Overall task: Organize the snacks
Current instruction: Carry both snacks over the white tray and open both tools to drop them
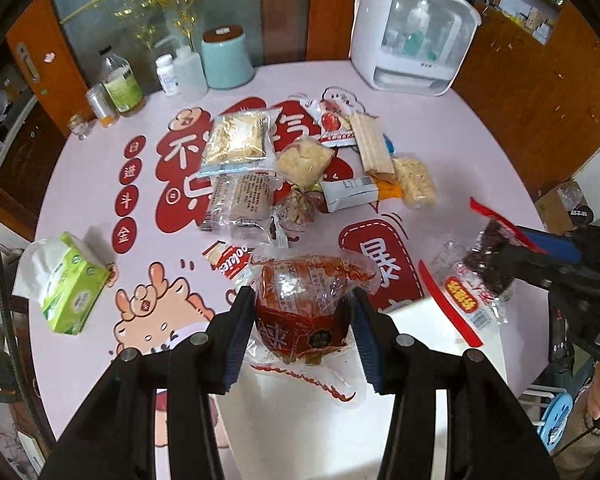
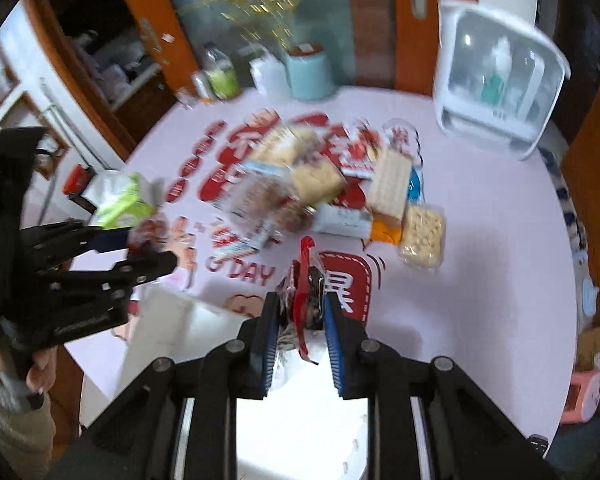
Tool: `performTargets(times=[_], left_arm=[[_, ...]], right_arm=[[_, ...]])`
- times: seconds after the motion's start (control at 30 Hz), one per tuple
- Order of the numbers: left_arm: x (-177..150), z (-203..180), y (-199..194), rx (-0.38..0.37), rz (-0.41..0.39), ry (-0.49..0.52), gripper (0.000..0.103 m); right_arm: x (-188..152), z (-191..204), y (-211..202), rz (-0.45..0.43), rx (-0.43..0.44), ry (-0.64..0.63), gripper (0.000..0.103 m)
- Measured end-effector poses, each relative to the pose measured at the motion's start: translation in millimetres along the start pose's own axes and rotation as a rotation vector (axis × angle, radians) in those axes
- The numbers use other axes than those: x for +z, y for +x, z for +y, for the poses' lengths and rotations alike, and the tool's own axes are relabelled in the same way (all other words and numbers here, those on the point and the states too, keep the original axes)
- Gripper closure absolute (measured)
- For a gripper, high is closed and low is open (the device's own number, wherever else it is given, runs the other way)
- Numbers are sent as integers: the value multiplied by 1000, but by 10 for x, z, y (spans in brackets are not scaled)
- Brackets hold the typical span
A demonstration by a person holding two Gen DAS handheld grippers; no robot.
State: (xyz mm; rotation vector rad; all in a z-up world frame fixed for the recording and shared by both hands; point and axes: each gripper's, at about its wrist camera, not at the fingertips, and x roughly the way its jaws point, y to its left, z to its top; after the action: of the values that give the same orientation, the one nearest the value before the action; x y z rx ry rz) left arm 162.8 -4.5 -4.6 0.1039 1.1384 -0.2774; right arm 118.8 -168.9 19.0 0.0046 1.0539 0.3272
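Two snacks are up off the tabletop (image 1: 84,184) now: your left claw (image 1: 300,332) squeezes the red snack pack (image 1: 300,312), and your right claw (image 2: 300,320) is shut tight on the dark snack bag (image 2: 306,292). You hold both above the white box (image 2: 300,420) near you so you can drop them in, I think, while the other snacks (image 1: 284,168) wait in a pile.

A round pink table (image 1: 440,168) with red cartoon prints carries everything. Wrapped snack packets (image 1: 292,168) pile centrally. A green tissue pack (image 1: 74,296) lies at nine o'clock, a white cabinet (image 1: 412,36) at one.
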Motion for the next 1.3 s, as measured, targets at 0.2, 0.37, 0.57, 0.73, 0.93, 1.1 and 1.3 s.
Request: performTargets(times=[0.2,0.37,0.57,0.73,0.93,1.1,1.3], left_arm=[[-319,-8,-413,21,-67,-4,57],[-631,-40,-592,49,-120,2,56],[-1050,-25,-613,19,-162,-48,56],[-1310,-115,-473,43,-174,-80,56],[-1454,-147,-252,18,-137,-125,56],[-1530,-270,-78,79,-113,-97,56],[-1562,-371,107,58,-75,-87,56]], right_arm=[[-262,152,-373,-81,37,-30,81],[-535,196,-502,-126,76,-19,81],[-825,210,-527,-177,59,35,81],[-970,234,-546,-216,55,73,81],[-1123,361,-318,-157,29,61,81],[-1242,357,-142,-108,35,73,81],[-1330,326,81,-44,-6,84,80]])
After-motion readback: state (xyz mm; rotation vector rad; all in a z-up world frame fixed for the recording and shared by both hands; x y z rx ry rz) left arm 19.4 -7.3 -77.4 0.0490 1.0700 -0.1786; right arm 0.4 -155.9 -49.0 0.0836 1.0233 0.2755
